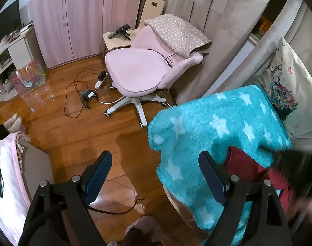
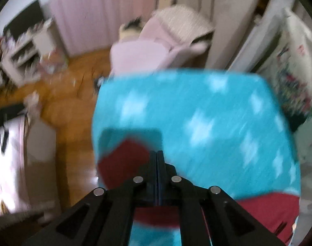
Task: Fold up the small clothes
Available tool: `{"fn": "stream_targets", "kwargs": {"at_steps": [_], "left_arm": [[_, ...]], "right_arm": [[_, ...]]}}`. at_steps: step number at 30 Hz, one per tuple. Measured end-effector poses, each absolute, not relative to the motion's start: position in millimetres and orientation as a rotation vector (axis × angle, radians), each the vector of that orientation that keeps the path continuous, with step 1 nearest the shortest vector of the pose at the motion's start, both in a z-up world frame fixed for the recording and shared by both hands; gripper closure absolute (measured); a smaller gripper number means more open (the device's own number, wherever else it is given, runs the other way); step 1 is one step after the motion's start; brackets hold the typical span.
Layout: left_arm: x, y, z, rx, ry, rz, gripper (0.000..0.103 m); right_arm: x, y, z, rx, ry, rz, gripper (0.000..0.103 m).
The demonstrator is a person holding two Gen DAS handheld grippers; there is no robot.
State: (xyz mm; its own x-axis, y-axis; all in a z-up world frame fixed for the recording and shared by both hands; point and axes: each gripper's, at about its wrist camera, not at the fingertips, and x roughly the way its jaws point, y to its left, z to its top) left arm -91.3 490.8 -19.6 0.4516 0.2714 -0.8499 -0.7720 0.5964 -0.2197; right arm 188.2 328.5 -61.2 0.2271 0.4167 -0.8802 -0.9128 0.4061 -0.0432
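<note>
A dark red garment (image 1: 244,168) lies on a turquoise fleece blanket with white stars (image 1: 217,123) that covers the corner of a bed. My left gripper (image 1: 156,155) is open, one finger over the wood floor and the other over the blanket edge beside the red cloth, holding nothing. In the blurred right wrist view, my right gripper (image 2: 158,153) is shut with its pads pressed together just above the red garment (image 2: 123,160) on the blanket (image 2: 197,112). No cloth shows between them. A dark blurred shape (image 1: 299,164) hangs over the garment's right part.
A pink office chair (image 1: 135,69) with a dotted cushion stands on the wood floor (image 1: 74,133). A power strip and cables (image 1: 88,90) lie beside it. A pink wardrobe (image 1: 74,20) and curtains stand behind. A printed pillow (image 1: 283,86) lies right, a pink blanket (image 1: 4,174) left.
</note>
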Motion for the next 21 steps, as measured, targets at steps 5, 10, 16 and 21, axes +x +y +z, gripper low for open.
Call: {"fn": "stream_targets", "kwargs": {"at_steps": [5,10,16,21], "left_arm": [[-92.5,489.1,-22.0,-0.682,0.881,0.687,0.017],[-101.9,495.9,-24.9,-0.685,0.879,0.711,0.017],[-99.9,503.2,-37.7,-0.744,0.901,0.725,0.017],[-82.3,488.8,-37.9,-0.704,0.921,0.672,0.017]], "right_arm": [[250.5,326.2,-29.5,-0.485,0.908,0.83,0.096],[192.5,276.5,-32.1,-0.497,0.988,1.106,0.035],[133.8,247.2,-72.3,-0.894,0.874,1.126,0.035],[137.2,264.1,-97.6,-1.02,0.778,1.102,0.058]]}}
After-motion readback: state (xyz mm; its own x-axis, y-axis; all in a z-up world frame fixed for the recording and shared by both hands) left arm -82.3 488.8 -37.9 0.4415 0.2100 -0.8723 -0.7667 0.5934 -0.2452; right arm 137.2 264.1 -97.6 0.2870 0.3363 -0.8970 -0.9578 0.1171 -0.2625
